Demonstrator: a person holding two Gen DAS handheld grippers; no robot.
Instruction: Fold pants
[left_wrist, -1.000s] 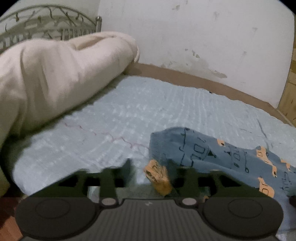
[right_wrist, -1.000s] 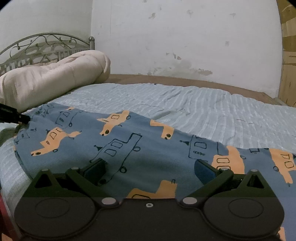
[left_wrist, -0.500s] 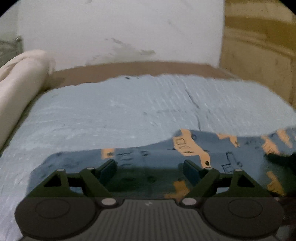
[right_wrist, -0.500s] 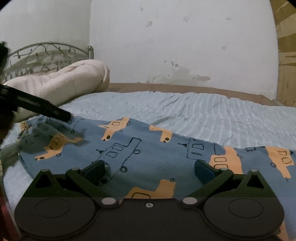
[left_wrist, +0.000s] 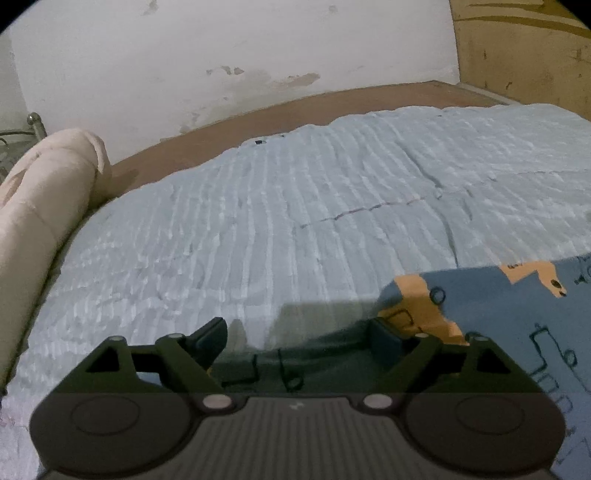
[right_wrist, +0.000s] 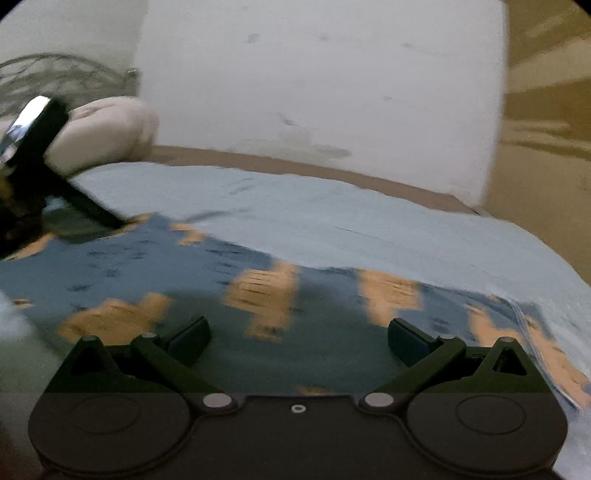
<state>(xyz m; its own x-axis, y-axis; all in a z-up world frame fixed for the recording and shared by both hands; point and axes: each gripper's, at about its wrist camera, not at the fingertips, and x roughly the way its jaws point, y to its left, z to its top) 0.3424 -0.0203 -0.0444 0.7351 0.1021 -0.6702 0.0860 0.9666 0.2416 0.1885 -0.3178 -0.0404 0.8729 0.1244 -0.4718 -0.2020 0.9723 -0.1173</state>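
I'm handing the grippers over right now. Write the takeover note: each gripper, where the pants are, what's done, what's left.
Left gripper: jaws opening, nothing pinched; blue fabric lies under and between the fingers, unclamped.
Right gripper: open, hovering over the pants, holding nothing.
Pants: blue with an orange vehicle print, spread lengthwise along the near edge of the light blue bedspread. The rolled cream comforter sits at the headboard end, clear of them.
Done: pants laid out on the bed; whether a fold has been made cannot be told, as the right view is blurred.
Left: grip an end and fold.
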